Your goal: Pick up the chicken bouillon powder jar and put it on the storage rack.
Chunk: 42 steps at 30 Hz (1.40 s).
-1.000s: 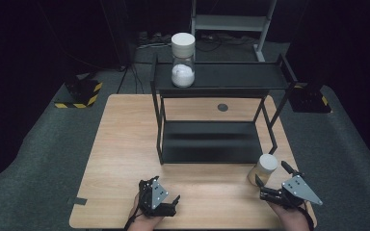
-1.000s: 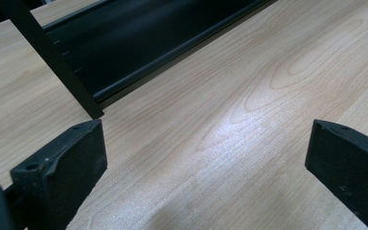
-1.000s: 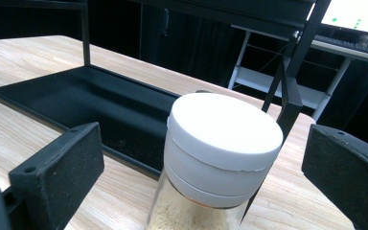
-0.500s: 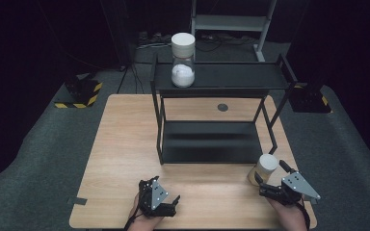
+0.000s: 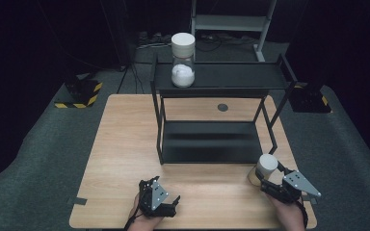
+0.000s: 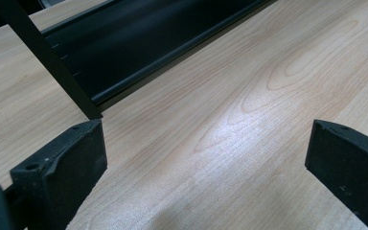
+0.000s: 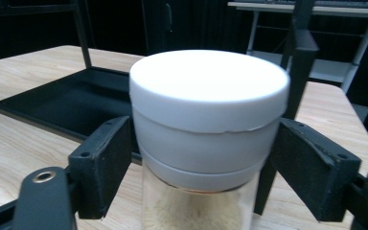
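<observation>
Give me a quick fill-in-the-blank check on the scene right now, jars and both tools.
1. The jar with beige powder stands on the table between the jaws of the ____ tool.
2. The jar with white powder stands on the rack's ____ shelf.
3. The left tool's jaws stand ____, with nothing between them.
4. Both jars have lids coloured ____.

Missing words: right; top; open; white

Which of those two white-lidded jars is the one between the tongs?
The jar with tan powder, on the table by the right tongs. The other jar, holding white powder, stands on the rack's top shelf.
</observation>
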{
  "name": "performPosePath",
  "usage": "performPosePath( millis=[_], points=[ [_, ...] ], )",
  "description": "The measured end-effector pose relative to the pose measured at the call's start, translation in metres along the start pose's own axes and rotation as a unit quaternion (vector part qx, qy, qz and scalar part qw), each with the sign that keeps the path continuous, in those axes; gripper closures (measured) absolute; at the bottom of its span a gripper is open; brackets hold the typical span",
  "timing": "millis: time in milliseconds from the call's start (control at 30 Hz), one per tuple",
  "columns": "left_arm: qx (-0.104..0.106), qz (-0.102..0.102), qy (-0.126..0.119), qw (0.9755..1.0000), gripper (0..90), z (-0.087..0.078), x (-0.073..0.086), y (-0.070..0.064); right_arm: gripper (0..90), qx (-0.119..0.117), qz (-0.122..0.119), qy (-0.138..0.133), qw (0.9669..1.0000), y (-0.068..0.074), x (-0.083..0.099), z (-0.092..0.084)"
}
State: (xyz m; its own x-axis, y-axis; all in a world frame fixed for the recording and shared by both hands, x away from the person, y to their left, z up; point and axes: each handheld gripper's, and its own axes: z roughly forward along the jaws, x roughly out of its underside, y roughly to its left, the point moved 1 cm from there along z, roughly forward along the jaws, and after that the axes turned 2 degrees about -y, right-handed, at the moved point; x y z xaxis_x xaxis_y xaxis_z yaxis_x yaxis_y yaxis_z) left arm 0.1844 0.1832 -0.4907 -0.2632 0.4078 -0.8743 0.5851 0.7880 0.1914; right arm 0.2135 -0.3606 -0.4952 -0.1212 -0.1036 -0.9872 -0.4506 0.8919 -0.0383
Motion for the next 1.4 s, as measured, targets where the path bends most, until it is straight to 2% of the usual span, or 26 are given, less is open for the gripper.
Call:
performPosePath(
  millis=[233, 767, 1000, 1033, 1167, 1233, 1400],
  points=[
    [0.0, -0.001, -0.001, 1.0, 0.9, 0.0, 0.0, 0.0, 33.8, -0.002, 0.005, 0.0, 1.0, -0.001, 0.004, 0.004],
    [0.002, 0.002, -0.003, 1.0, 0.9, -0.001, 0.001, 0.001, 34.4, -0.003, 0.004, -0.004, 1.0, -0.001, 0.006, 0.004],
    [0.002, 0.0, -0.002, 1.0, 0.9, -0.001, 0.001, 0.001, 34.4, -0.002, 0.003, 0.004, 1.0, -0.001, 0.001, 0.004],
    [0.002, 0.0, -0.002, 1.0, 0.9, -0.001, 0.001, 0.001, 34.4, 0.003, -0.002, 0.005, 1.0, 0.003, -0.002, 0.003],
    [0.003, -0.003, -0.002, 1.0, 0.9, 0.0, 0.001, 0.002, 34.4, 0.001, -0.007, -0.006, 1.0, 0.006, -0.006, 0.0],
    [0.003, -0.002, -0.003, 1.0, 0.9, -0.001, 0.001, 0.002, 34.4, -0.006, -0.012, -0.022, 0.9997, 0.01, -0.012, -0.004],
    [0.003, 0.001, -0.004, 1.0, 0.9, -0.001, 0.001, 0.001, 34.4, -0.019, -0.009, -0.036, 0.9991, 0.018, -0.022, -0.005]
  ],
)
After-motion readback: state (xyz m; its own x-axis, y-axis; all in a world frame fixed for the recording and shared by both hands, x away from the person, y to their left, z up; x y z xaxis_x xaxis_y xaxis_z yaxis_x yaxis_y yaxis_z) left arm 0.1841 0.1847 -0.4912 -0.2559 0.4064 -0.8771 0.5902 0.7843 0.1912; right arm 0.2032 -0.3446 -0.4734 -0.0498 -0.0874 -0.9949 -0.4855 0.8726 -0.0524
